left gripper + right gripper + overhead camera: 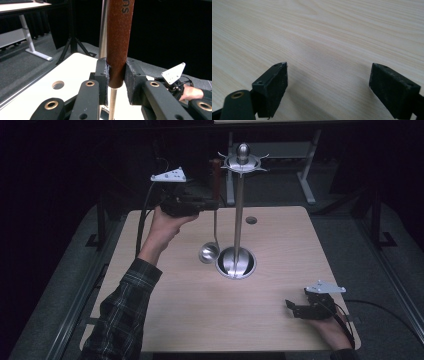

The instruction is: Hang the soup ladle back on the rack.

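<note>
A ladle hangs upright in the air: brown handle (pixel 117 42) at the top, thin steel shaft, shiny bowl (pixel 208 253) just above the table. My left gripper (pixel 212 205) is shut on the lower end of that handle, with both pads pressed on it (pixel 117 77). Right beside it stands a steel utensil stand (pixel 239 195) with a round base (pixel 236 263) and a hook ring (pixel 243 163) at its top. My right gripper (pixel 291 308) rests low at the table's near right, jaws wide open (pixel 328 87) over bare wood.
The light wooden table (pixel 280 240) has a small round hole (pixel 251 220) at its back. A white-legged desk (pixel 307 180) stands behind it on the grey floor. Cables trail from both grippers.
</note>
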`<state>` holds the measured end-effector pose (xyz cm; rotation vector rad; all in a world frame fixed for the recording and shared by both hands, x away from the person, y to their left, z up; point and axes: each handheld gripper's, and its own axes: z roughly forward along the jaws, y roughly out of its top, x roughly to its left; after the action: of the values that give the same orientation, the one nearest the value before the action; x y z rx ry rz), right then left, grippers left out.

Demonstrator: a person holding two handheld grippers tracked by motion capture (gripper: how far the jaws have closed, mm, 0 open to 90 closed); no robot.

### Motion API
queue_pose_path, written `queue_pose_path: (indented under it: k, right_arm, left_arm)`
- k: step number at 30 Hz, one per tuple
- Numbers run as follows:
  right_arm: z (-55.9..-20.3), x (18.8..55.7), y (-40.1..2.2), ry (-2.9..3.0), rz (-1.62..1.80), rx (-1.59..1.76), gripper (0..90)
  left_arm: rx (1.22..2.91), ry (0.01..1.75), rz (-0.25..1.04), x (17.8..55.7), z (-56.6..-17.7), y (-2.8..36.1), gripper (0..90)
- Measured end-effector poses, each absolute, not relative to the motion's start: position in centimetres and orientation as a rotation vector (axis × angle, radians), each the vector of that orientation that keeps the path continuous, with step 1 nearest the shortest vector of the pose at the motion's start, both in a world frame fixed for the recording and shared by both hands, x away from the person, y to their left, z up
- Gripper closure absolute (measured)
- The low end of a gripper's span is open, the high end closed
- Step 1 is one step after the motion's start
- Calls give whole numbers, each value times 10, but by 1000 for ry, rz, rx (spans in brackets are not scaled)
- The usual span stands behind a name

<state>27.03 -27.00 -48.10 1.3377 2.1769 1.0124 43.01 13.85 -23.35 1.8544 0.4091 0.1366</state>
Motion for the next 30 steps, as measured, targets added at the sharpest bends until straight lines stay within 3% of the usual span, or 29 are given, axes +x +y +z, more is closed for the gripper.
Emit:
queue_pose_path:
  k: [20,30]
  right_arm:
    - [-481,269,-270,2179,1014,1334,152]
    - [-481,268,-270,2176,1011,1335,152]
  left_arm:
    - [1845,393,154,427,-238,140,720]
    - [1877,425,228,411,-233,166,552]
